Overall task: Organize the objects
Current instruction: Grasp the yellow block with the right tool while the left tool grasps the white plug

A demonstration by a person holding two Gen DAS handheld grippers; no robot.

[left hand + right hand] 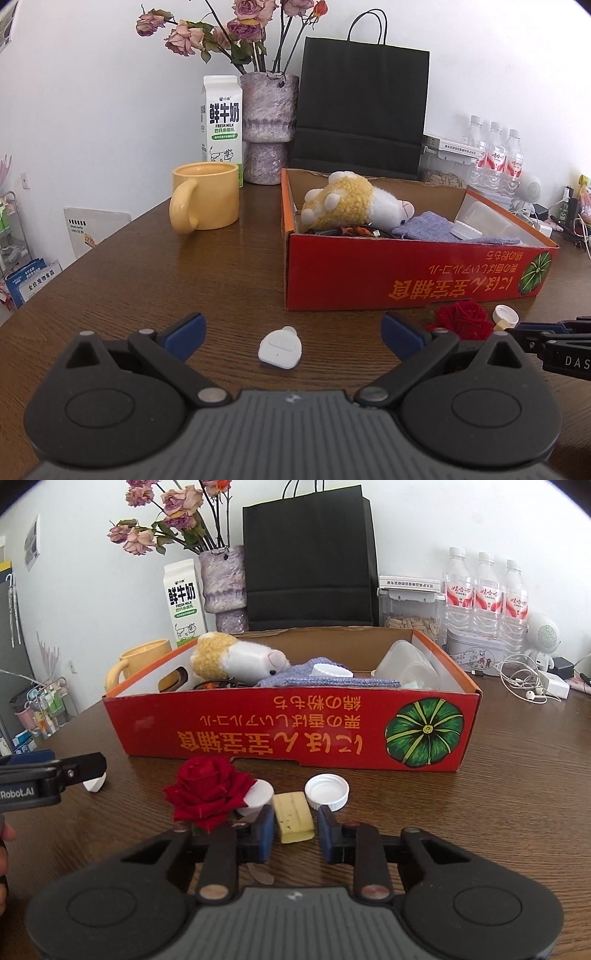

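Two grippers hang low over the brown table [129, 266]. The left gripper [293, 334] has its jaws wide apart, and a small white tag [279, 347] lies on the table between them, touching neither. At its two o'clock sits the red box [295, 734] with a plush toy [236, 659] inside. The right gripper [295, 830] has its jaws close around a yellow block [293, 812] — the pads sit just beside it, with a red rose [208, 794] at ten o'clock and a white cap [327, 792] at one o'clock.
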